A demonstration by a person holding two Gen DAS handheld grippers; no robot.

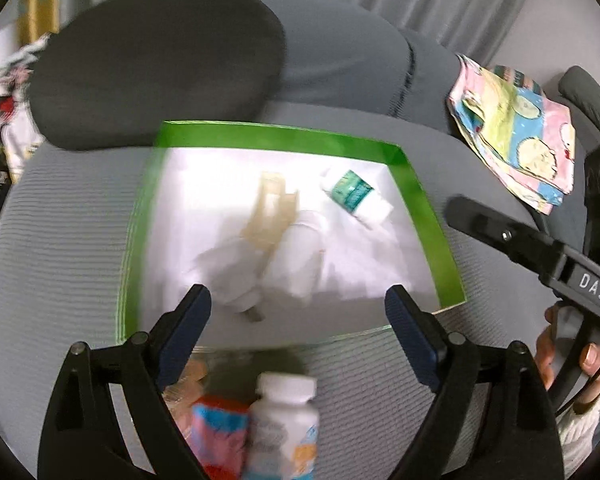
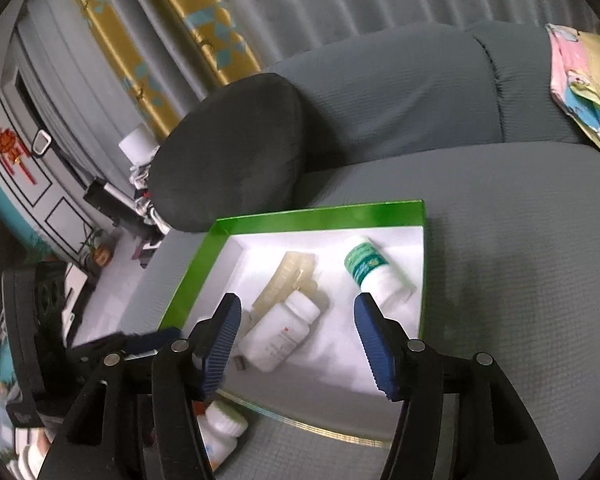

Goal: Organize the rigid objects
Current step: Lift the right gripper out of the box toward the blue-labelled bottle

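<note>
A shallow box (image 2: 196,276) with green walls and a white floor sits on the grey sofa seat (image 2: 520,280), just in front of a dark round cushion (image 2: 228,152). Three items lie inside it: a plain white bottle (image 2: 280,332) on its side near the middle, a pale beige ridged plastic piece (image 2: 288,280) touching the bottle's cap end, and a green-labelled white bottle (image 2: 374,272) on its side near the right wall. The right gripper (image 2: 296,344) hangs above the front part of the box with its fingers moderately spread and nothing between them. The left gripper (image 1: 298,336) hangs over the box's near edge with its fingers wide apart and empty. Outside the box, on the seat below the left gripper, stands a white-capped bottle (image 1: 284,420) beside a pink and red packet (image 1: 220,428). A folded patterned cloth (image 1: 516,128) rests on the sofa to the right.
</note>
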